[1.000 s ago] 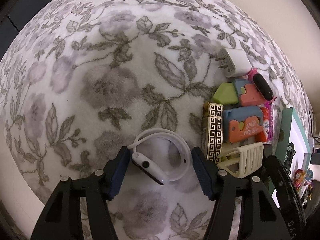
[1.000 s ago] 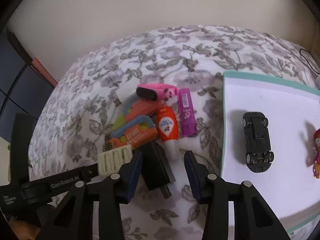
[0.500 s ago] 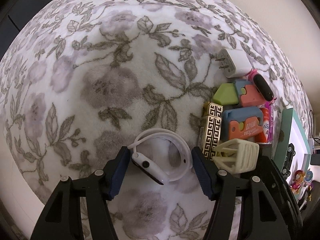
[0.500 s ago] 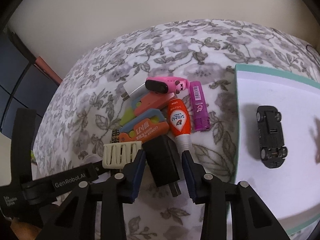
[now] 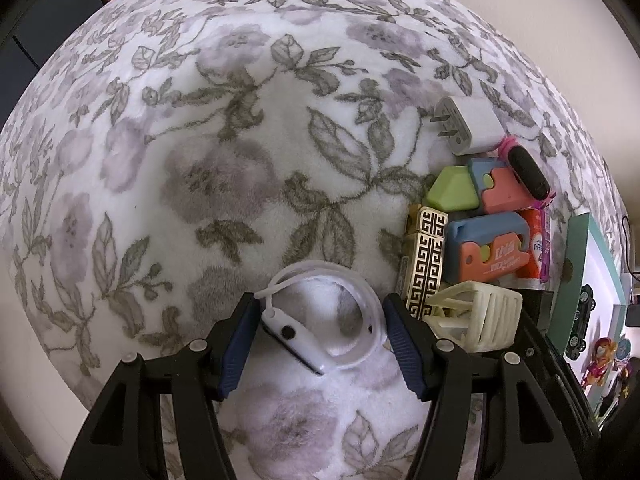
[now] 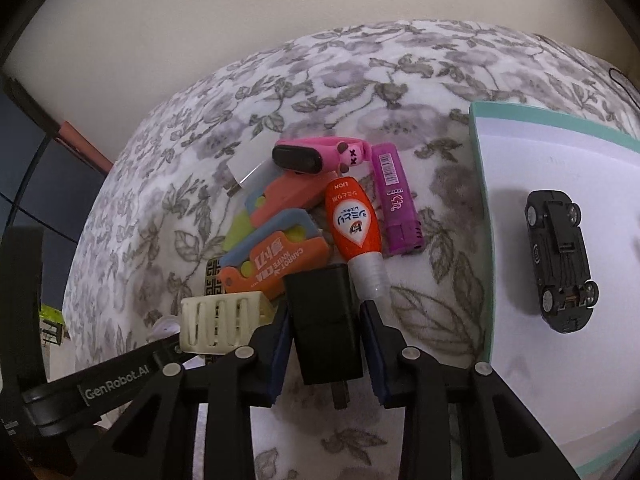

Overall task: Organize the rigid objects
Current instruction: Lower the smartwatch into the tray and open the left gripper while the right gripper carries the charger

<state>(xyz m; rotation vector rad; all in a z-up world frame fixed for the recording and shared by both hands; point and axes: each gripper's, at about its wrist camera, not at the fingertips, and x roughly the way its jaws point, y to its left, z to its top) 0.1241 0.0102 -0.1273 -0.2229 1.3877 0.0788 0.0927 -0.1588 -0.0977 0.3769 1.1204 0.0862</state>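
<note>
Floral fleece blanket covers a soft surface, with a pale wall behind.

Right gripper: its jaws have just been closing on the black charger, which lies between the blue pads with its prongs toward the camera. The pads sit at or very near the charger's flanks; I cannot tell whether they press yet. The charger lies at the near edge of the sorted cluster. At its 12 o'clock is the carrot knife toy, at 1 o'clock the orange glue bottle, whose clear tip runs down just beside the right pad. At 9 o'clock stands the cream slotted block.

Left gripper: fingers spread about halfway, bracketing the white smartwatch. The left pad touches or nearly touches the watch body, the right pad sits near the band; no squeeze evident.

Teal-edged board at 3 o'clock of the cluster carries a black toy car on its roof.

Judgement on doing this well:
- Finish closing squarely on the charger's flat sides; the smooth plastic may slip if pinched at a corner.
- Keep the right pad clear of the glue tip, or the bottle may roll.
- Lift straight up before any sideways move, so neighbours stay put.
- On a soft blanket, avoid pressing down; the pile could tilt.
</note>
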